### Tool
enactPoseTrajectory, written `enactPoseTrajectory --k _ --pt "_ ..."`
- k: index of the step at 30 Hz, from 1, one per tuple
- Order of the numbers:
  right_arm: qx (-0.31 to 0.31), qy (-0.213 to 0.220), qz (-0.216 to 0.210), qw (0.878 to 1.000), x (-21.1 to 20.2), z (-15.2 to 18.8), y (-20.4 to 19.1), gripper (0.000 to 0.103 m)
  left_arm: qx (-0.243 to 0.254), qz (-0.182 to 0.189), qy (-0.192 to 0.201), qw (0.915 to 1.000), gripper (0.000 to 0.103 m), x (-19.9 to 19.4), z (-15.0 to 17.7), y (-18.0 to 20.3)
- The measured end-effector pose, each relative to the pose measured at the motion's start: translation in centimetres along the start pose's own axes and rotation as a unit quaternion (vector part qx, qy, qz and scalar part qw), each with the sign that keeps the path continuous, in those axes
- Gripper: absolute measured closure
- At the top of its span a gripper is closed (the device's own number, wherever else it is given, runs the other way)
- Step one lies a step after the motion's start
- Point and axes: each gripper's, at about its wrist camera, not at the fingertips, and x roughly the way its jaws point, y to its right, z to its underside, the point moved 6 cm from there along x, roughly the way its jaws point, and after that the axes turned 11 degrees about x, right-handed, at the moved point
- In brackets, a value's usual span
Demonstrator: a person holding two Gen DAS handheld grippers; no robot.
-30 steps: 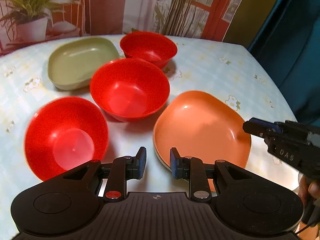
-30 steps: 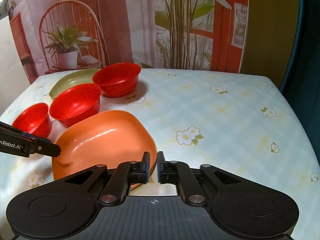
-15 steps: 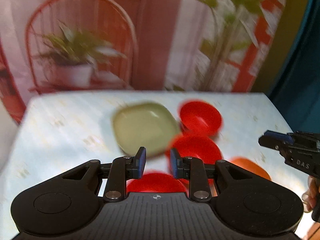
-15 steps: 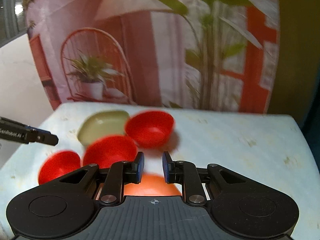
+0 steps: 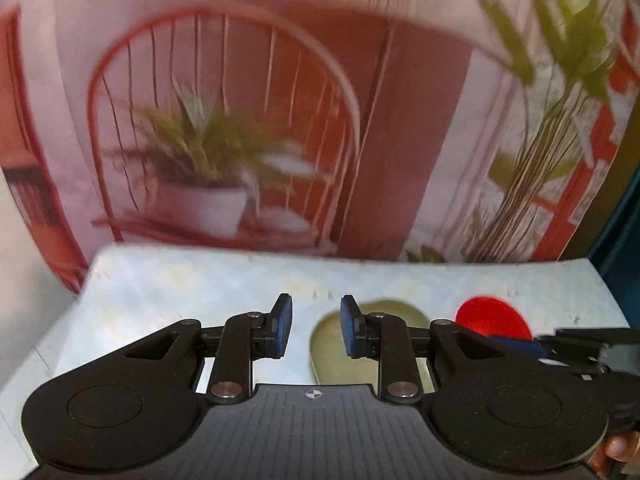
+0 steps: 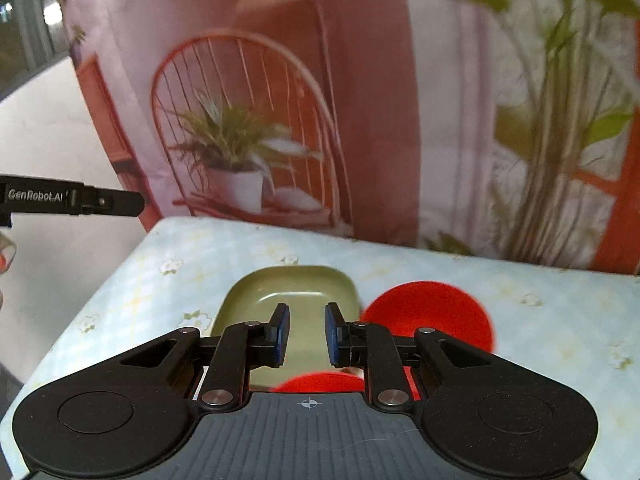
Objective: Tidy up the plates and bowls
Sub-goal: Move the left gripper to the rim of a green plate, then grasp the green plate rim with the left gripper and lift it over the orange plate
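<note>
Green plate (image 6: pixel 296 300) lies on the table (image 6: pixel 540 320) toward its far edge, with a red bowl (image 6: pixel 432 316) just beside it on the right; whether the two touch cannot be told. A second red bowl (image 6: pixel 320 382) shows only as a rim, nearer than the plate and mostly hidden behind the gripper body. In the left wrist view the plate (image 5: pixel 332 344) and the far bowl (image 5: pixel 492 316) appear low in the frame, partly hidden by the gripper.

Right gripper (image 6: pixel 306 334): jaws apart with a clear gap, holding nothing, raised above the near part of the plate and touching no dish. Left gripper (image 5: pixel 316 330): jaws likewise apart and empty, held over the table at the plate's left edge. In the right wrist view the left gripper (image 6: pixel 132 202) projects in from the left, well above the table.

Behind the table hangs a backdrop (image 6: pixel 280 80) printed with a chair and potted plants.
</note>
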Motion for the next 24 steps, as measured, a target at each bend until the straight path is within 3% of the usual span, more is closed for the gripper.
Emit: enactPoseTrajectory --k 7,20,24 --pt "0.024 -0.054 0.031 0.998 4.7 1.5 1.0 0.085 -0.017 0.031 -0.047 0.9982 0.076 4.5 4.3 -0.1" --pt "0.012 -0.067 0.083 0.994 6.3 2.0 2.7 0.086 -0.036 0.04 -0.089 0.9946 0.076 8.3 7.8 0.2" --pt "0.008 -0.069 0.089 0.994 6.9 2.2 2.7 0.086 -0.043 0.047 -0.09 0.9939 0.082 8.9 8.4 -0.1"
